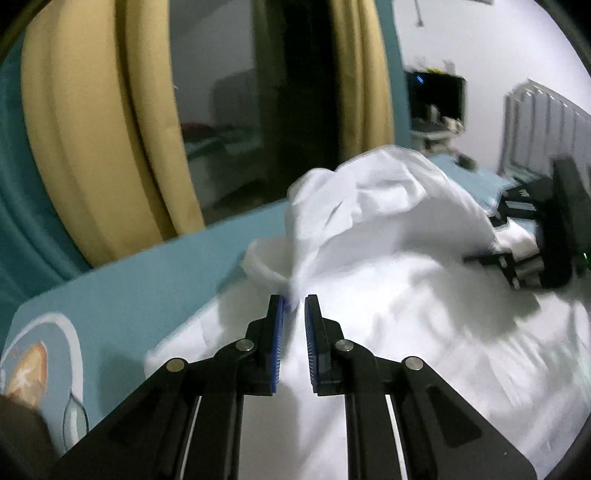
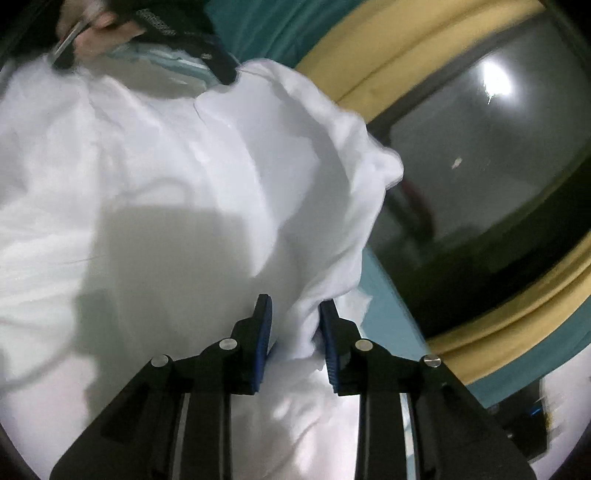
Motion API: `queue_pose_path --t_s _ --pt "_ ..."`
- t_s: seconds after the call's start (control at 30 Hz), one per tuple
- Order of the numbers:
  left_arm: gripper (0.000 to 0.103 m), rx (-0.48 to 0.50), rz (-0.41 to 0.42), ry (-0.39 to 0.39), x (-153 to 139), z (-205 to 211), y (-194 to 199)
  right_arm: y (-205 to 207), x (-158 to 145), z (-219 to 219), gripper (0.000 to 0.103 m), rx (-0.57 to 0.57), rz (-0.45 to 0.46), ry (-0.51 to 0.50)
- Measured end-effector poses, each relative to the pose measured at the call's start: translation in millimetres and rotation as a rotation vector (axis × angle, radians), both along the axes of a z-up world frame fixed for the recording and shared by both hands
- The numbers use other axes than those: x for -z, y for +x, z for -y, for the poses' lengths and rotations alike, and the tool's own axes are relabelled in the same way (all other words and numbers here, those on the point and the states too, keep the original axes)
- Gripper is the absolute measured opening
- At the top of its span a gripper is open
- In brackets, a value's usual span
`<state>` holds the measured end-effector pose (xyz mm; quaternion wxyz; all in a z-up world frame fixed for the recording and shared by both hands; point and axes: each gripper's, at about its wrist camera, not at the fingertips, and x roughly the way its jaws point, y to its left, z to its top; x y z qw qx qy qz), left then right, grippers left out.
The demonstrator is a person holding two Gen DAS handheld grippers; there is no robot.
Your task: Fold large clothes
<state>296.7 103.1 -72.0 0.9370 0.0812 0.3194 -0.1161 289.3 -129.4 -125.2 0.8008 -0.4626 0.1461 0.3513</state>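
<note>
step: folding move on the white garment (image 1: 388,229); both grippers sit at its edge, a raised flap of cloth between them.
garment location: spread over the teal bed (image 1: 122,295), bunched and lifted at the side towards the window (image 1: 221,122), rest lying flat and wrinkled.
left gripper (image 1: 294,306): jaws nearly together, narrow gap; a thin twist of cloth runs into the tips, looks pinched, though pad contact is blurred.
right gripper (image 2: 295,314): jaws somewhat apart, thick fold of cloth between the blue pads; it touches the right pad, left pad looks clear, so probably a loose hold or letting go. No firm call.
how to do it well: keep both hands level and evenly spaced so the flap carries over straight; lay it down before letting go; keep the left pinch tight as it is only on a thin bit; watch the raised hump doesn't roll back and crease.
risk: cloth sliding out of the wider right jaws mid-carry, giving a skewed fold.
left wrist view only: shows the right gripper from outside at far right, low over the cloth; cartoon print on the bedsheet; radiator (image 1: 546,122) and dark box on the far wall.
right wrist view only: shows the person's hand (image 2: 99,33) on the left gripper's body at top left; how deep the fold sits in the right jaws; light reflected in the window glass.
both views: yellow curtains (image 1: 74,140) frame the window.
</note>
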Motion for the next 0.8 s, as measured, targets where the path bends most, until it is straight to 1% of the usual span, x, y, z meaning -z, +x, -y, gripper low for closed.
queue_pose_path --t_s 0.03,0.07,0.1,0.13,0.17,0.2,0.23,0.3,0.33,0.37,0.4,0.43,0.5,0.53,0.57,0.6,0.63,0.67,0.7,0.73,0.77,0.8 --pt "0.013 0.008 -0.028 -0.009 3 -2 -9 -2 -1 1 0.027 0.009 -0.012 -0.009" --pt "0.014 0.003 -0.061 -0.038 5 -7 -16 -5 -2 4 0.027 0.016 -0.028 -0.024" --pt "0.014 -0.001 -0.097 -0.084 7 -13 -22 -11 -5 9 0.027 0.017 -0.052 -0.037" --pt "0.015 -0.009 -0.133 -0.153 6 -23 -29 -13 -8 12 0.027 0.019 -0.067 -0.039" --pt "0.027 -0.023 -0.137 -0.192 4 -30 -34 -17 -13 16 0.027 0.022 -0.089 -0.032" --pt "0.035 -0.042 -0.132 -0.235 2 -38 -41 -19 -21 19 0.027 0.027 -0.137 -0.011" --pt "0.046 -0.069 -0.119 -0.285 -3 -47 -49 -21 -30 16 0.027 0.034 -0.186 0.018" --pt "0.047 -0.086 -0.104 -0.35 -10 -58 -58 -23 -53 5 0.027 0.017 -0.258 0.112" --pt "0.048 -0.092 -0.102 -0.375 -12 -63 -62 -22 -64 -1 0.032 0.003 -0.289 0.16" --pt "0.048 -0.102 -0.104 -0.388 -12 -65 -65 -20 -74 -8 0.04 -0.005 -0.324 0.214" --pt "0.048 -0.118 -0.111 -0.392 -13 -66 -66 -16 -80 -13 0.065 0.001 -0.359 0.255" --pt "0.048 -0.13 -0.119 -0.387 -12 -65 -67 -9 -86 -18 0.082 0.012 -0.383 0.276" --pt "0.048 -0.148 -0.127 -0.367 -11 -61 -69 0 -85 -46 0.083 0.018 -0.459 0.322" --pt "0.048 -0.152 -0.128 -0.364 -11 -58 -70 -3 -78 -45 0.082 0.021 -0.48 0.324" --pt "0.048 -0.156 -0.132 -0.366 -10 -55 -73 1 -70 -47 0.082 0.038 -0.488 0.312" --pt "0.048 -0.16 -0.139 -0.366 -9 -52 -75 10 -60 -62 0.082 0.087 -0.491 0.277" --pt "0.048 -0.168 -0.149 -0.364 -7 -52 -77 12 -45 -69 0.077 0.114 -0.504 0.253" --pt "0.048 -0.178 -0.156 -0.359 -6 -51 -76 18 -29 -68 0.063 0.128 -0.53 0.232" --pt "0.048 -0.186 -0.161 -0.355 -5 -50 -74 21 -19 -76 0.008 0.144 -0.584 0.2" --pt "0.048 -0.194 -0.166 -0.358 -5 -50 -73 18 -14 -73 0.003 0.158 -0.6 0.182" --pt "0.048 -0.201 -0.17 -0.367 -4 -50 -73 11 -13 -64 0.003 0.145 -0.595 0.18" --pt "0.048 -0.206 -0.173 -0.374 -5 -50 -69 2 -13 -58 0.003 0.111 -0.609 0.173"
